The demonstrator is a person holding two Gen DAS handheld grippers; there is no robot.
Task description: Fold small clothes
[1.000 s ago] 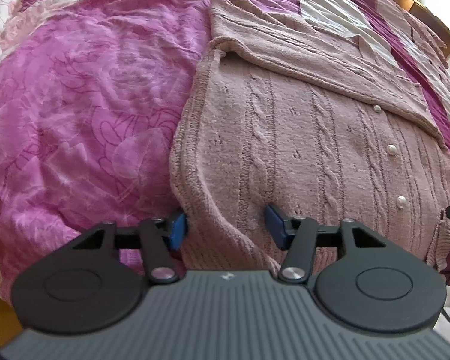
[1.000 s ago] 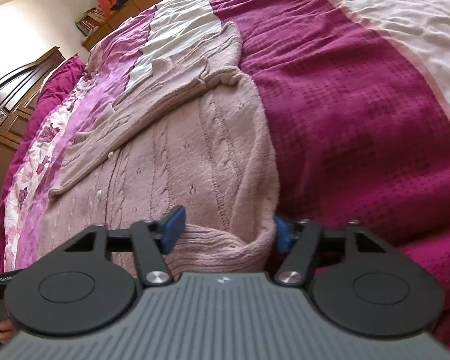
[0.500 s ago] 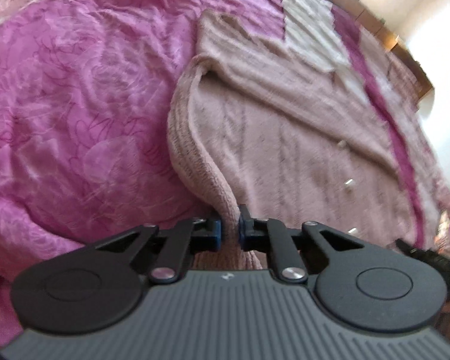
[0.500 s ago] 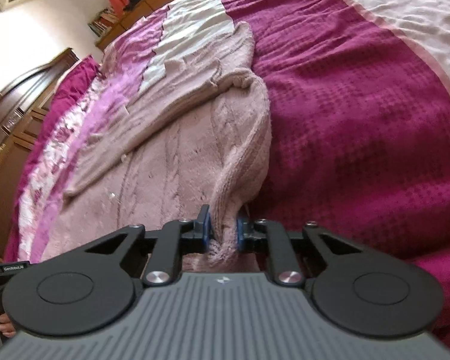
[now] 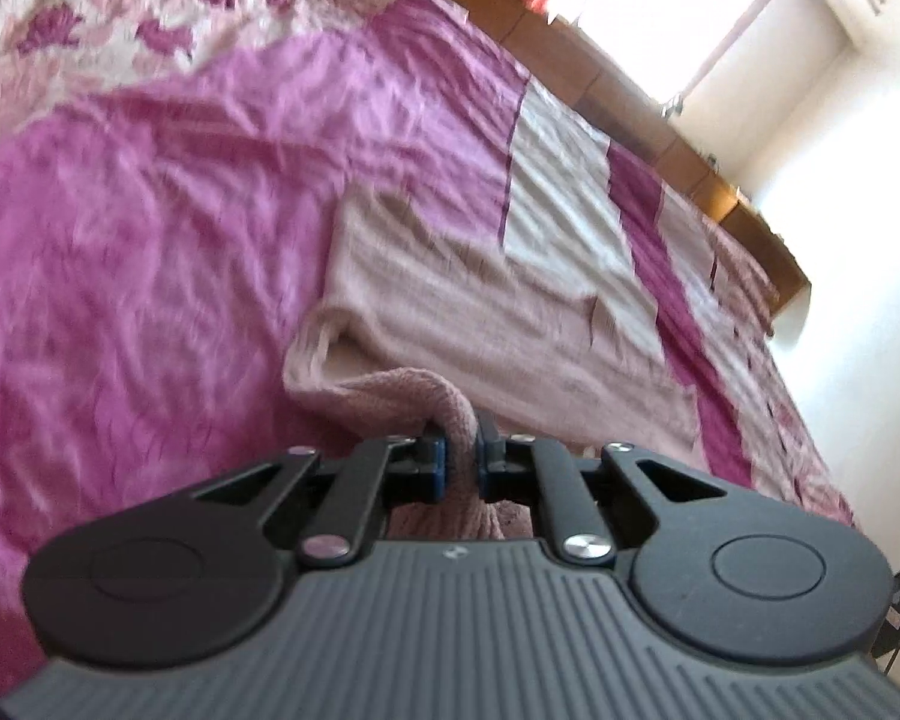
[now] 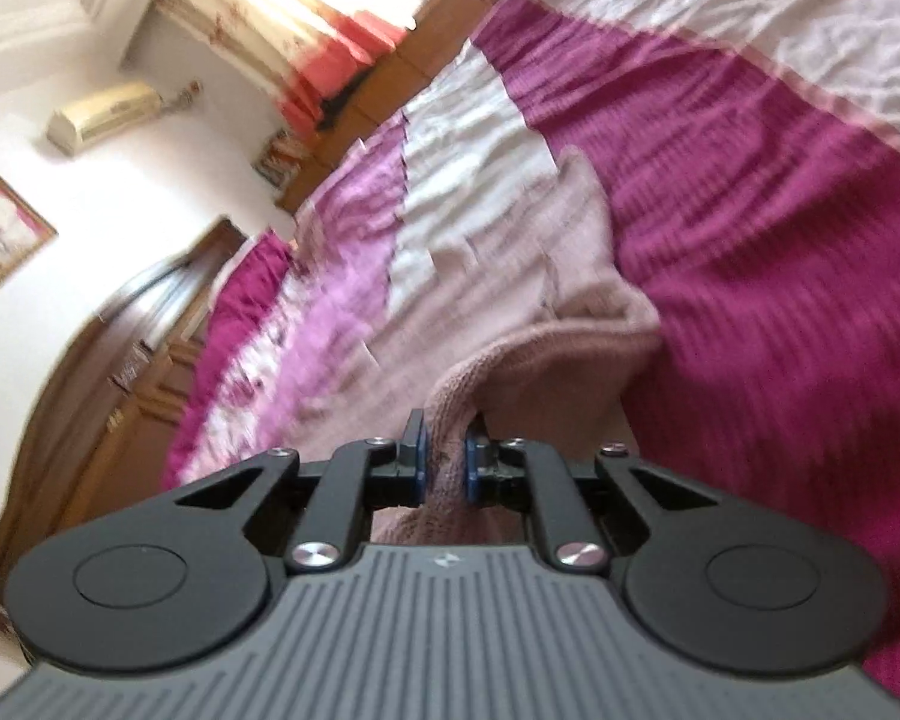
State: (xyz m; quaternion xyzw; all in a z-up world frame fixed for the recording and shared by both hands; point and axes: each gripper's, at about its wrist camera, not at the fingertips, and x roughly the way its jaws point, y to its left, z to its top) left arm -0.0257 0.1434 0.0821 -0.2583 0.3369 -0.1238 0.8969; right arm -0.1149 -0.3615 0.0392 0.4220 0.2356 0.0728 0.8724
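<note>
A dusty-pink knitted cardigan (image 5: 486,312) lies on the bed. My left gripper (image 5: 461,468) is shut on its near left hem corner and holds it raised, so the knit arches up from the bed. My right gripper (image 6: 443,468) is shut on the near right hem corner of the cardigan (image 6: 576,324), also lifted. The far part, with sleeves folded across, still rests flat on the cover. Both views are blurred by motion.
The bed cover (image 5: 150,252) is pink and magenta with pale stripes. A wooden bed frame (image 5: 744,204) runs along the far side under a bright window. The right wrist view shows a dark wooden headboard (image 6: 90,372) and a wall air conditioner (image 6: 105,114).
Both grippers closed on the cardigan's near hem corners, then lifted and carried them forward toward the far end. The cameras now tilt up and show the room walls.
</note>
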